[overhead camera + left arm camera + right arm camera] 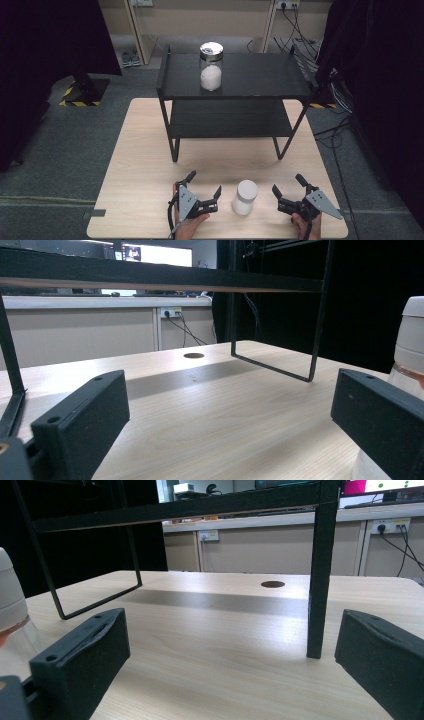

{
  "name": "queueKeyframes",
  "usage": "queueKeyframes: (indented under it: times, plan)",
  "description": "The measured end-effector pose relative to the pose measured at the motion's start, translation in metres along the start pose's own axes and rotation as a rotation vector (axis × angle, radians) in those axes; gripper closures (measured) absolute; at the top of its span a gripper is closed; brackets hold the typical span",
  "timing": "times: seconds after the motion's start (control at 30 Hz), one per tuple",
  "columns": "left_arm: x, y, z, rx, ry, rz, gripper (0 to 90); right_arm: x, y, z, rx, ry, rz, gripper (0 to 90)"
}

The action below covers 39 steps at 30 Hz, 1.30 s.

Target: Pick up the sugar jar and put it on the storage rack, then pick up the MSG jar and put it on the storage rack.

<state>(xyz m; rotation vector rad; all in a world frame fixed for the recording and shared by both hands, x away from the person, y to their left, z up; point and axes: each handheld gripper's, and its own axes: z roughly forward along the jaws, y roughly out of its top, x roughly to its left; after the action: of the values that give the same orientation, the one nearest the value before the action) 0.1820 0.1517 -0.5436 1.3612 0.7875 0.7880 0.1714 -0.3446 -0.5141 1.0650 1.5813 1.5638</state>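
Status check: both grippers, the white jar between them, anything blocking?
Left gripper open, right gripper open. White jar upright between them, untouched. Nothing blocking.

Pale wood-grain bench [140, 165], matt; black metal shelf rack [235, 75], matt; clear glass jar [211, 70] with shiny metal lid.

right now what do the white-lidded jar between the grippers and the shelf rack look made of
The jar looks like clear glass or plastic: its see-through lower body shows in the left gripper view, under a matte white lid, likely plastic. It holds something white. The shelf rack looks like matte black painted metal: thin rod legs, flat dark shelves; the shelf's pale underside edge may be wood board.
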Motion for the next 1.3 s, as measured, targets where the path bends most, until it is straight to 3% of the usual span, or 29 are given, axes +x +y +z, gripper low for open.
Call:
queueKeyframes:
  times: [0.2, 1.3]
  plan:
    - [0.0003, -0.0029, -0.0020, -0.019, -0.002, -0.006, 1.2, 0.0004, 0.0002, -0.0011, -0.001, -0.005, -0.002, 1.1]
    - [0.0005, -0.0021, -0.0018, -0.014, -0.008, -0.004, 1.3, 0.0020, 0.0012, -0.0010, 0.006, 0.014, -0.018, 1.2]
